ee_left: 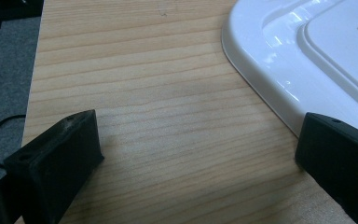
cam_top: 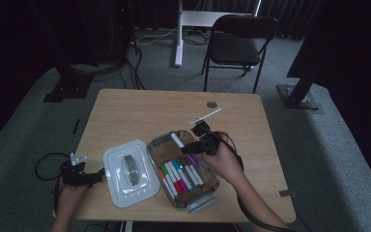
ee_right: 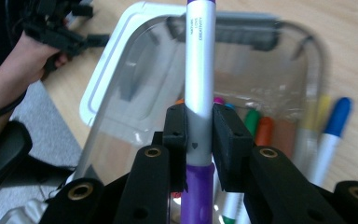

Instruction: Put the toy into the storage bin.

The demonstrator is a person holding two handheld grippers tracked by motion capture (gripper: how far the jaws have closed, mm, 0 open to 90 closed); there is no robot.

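Above far end of clear plastic bin [cam_top: 207, 186], right gripper [cam_top: 202, 145] clamps purple-capped white marker [ee_right: 199, 70] mid-barrel, likely for stowing with coloured markers [cam_top: 181, 176]. Near tabletop's left edge, left gripper [ee_left: 196, 154] gapes empty beside white rectangular lid [ee_left: 317, 51], probably steadying.

One lid [cam_top: 128, 172], one box [cam_top: 207, 197], two claws [cam_top: 91, 178]

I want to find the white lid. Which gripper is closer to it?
Left. The left gripper sits right beside the white lid's edge, jaws open. The right gripper is over the clear box, holding a purple marker.
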